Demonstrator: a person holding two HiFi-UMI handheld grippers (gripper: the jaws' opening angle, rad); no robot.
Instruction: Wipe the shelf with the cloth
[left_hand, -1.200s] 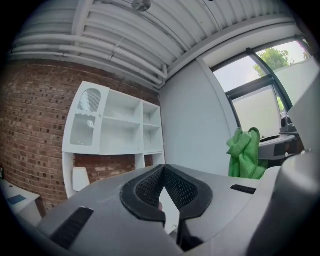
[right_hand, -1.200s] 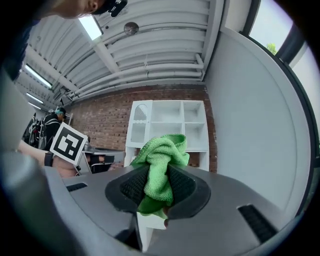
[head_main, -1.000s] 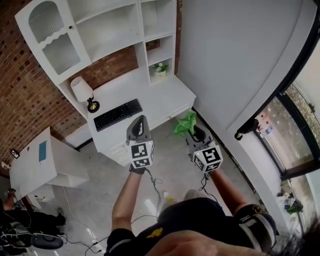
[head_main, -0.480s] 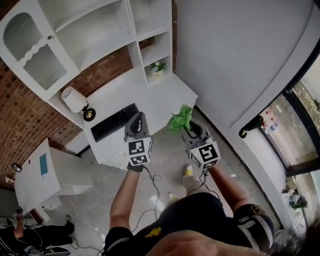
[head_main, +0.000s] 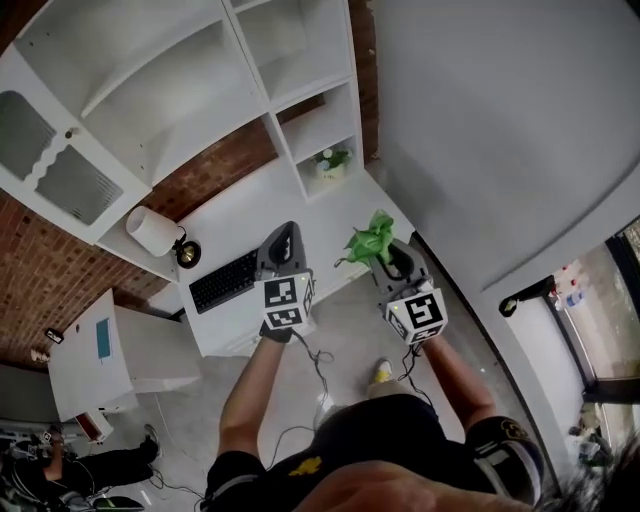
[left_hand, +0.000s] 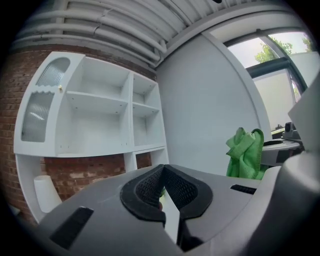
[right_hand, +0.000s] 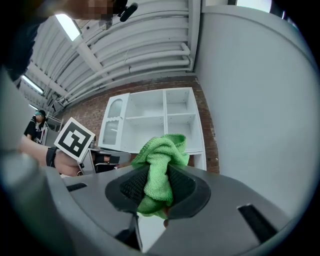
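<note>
A bunched green cloth (head_main: 371, 240) (right_hand: 160, 160) is pinched in my right gripper (head_main: 385, 256) (right_hand: 156, 185), which is shut on it and held in the air short of the white shelf unit (head_main: 240, 90) (right_hand: 150, 125). The cloth (left_hand: 245, 152) also shows at the right of the left gripper view. My left gripper (head_main: 283, 243) (left_hand: 162, 187) is shut with nothing between its jaws and hovers above the desk edge, left of the right one. The shelf compartments (left_hand: 105, 120) look bare, apart from a small potted plant (head_main: 331, 160) in a low cubby.
A white desk (head_main: 290, 210) under the shelves carries a black keyboard (head_main: 224, 282) and a white lamp (head_main: 155, 232). A white cabinet (head_main: 100, 350) stands to the left. A grey wall (head_main: 480, 130) rises at the right. Cables (head_main: 320, 370) trail on the floor.
The view has closed in on the shelf unit, which now fills more of the picture. Both grippers have stayed level, and the right one has kept the cloth.
</note>
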